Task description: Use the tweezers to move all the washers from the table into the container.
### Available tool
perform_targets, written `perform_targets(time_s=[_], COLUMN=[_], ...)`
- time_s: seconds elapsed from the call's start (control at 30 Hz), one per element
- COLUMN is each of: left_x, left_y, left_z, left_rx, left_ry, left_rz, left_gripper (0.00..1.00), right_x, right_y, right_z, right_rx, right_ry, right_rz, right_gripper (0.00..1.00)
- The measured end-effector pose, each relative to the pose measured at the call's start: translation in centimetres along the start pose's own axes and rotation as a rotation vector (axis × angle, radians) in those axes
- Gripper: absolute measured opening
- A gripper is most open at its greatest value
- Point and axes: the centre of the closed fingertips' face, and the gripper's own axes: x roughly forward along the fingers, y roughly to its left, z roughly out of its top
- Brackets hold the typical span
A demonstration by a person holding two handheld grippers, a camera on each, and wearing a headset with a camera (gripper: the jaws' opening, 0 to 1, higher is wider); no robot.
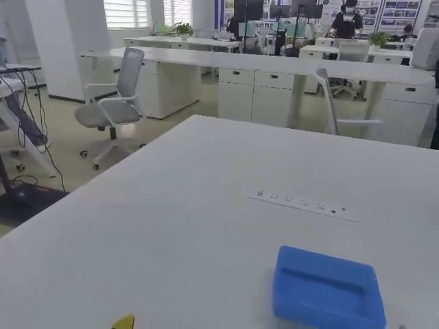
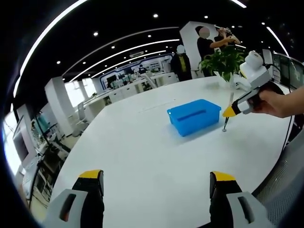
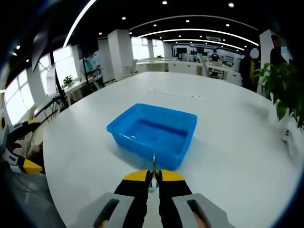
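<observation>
Right gripper (image 3: 153, 176) clamps the tweezers (image 3: 153, 164) near the blue container (image 3: 152, 130); tweezer tips' spread cannot be told. Left gripper (image 2: 156, 178): jaws wide apart.

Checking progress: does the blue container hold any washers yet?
Empty, as far as shows: in the right gripper view the container has a bare blue floor.

Left gripper (image 2: 156, 176), right gripper (image 3: 154, 175): grey bodies, perhaps black yellow-tipped jaws

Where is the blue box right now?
The blue box sits on the white table, low on the right in the head view, just ahead of the right gripper holding the tweezers.
</observation>
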Motion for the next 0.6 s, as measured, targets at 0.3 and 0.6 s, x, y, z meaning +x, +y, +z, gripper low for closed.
perform_targets(time_s=[0.3,0.6], left_x=[-0.02,-0.01], left_y=[0.11,0.19], left_z=[-0.03,-0.11], left_rx=[-0.001,0.000], left_ry=[0.000,0.004], left_rz=[0.006,0.007], left_gripper=[0.95,0.95], right_x=[0.11,0.39], right_y=[0.85,0.69], right_z=[-0.24,-0.23], right_rx=[-0.101,-0.096], right_ry=[0.024,0.025], right_rz=[-0.010,-0.011], right_gripper=[0.04,0.04])
